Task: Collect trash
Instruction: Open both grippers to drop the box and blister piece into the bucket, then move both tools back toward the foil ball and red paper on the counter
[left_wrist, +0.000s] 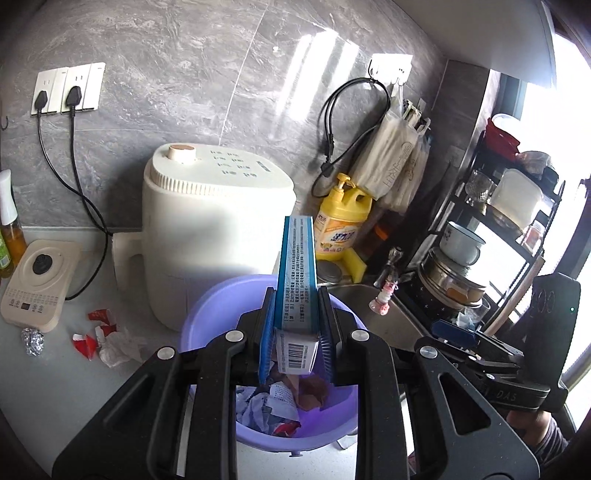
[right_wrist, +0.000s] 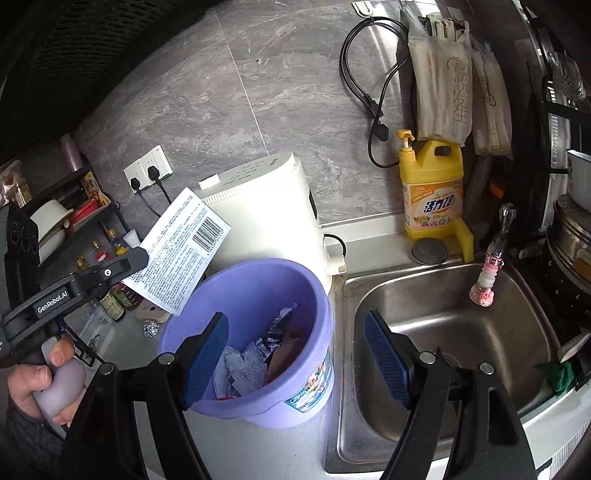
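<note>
My left gripper (left_wrist: 297, 325) is shut on a flat blue-and-white cardboard box (left_wrist: 297, 280) and holds it above the purple bucket (left_wrist: 207, 314), which holds crumpled paper and wrappers. In the right wrist view the box (right_wrist: 177, 254) hangs over the bucket's (right_wrist: 295, 398) left rim. My right gripper (right_wrist: 299, 358) is open and empty, its left finger over the bucket and its right finger over the sink (right_wrist: 517, 325). Red wrapper scraps (left_wrist: 98, 328), a crumpled tissue (left_wrist: 118, 349) and a foil ball (left_wrist: 32, 341) lie on the counter left of the bucket.
A white appliance (left_wrist: 218, 229) stands behind the bucket, a beige base unit (left_wrist: 37, 284) at the left. Yellow detergent bottle (right_wrist: 432, 192), sponge and tap (right_wrist: 487, 269) stand by the sink. A dish rack (left_wrist: 517, 221) is on the right, a bottle shelf (right_wrist: 92, 236) on the left.
</note>
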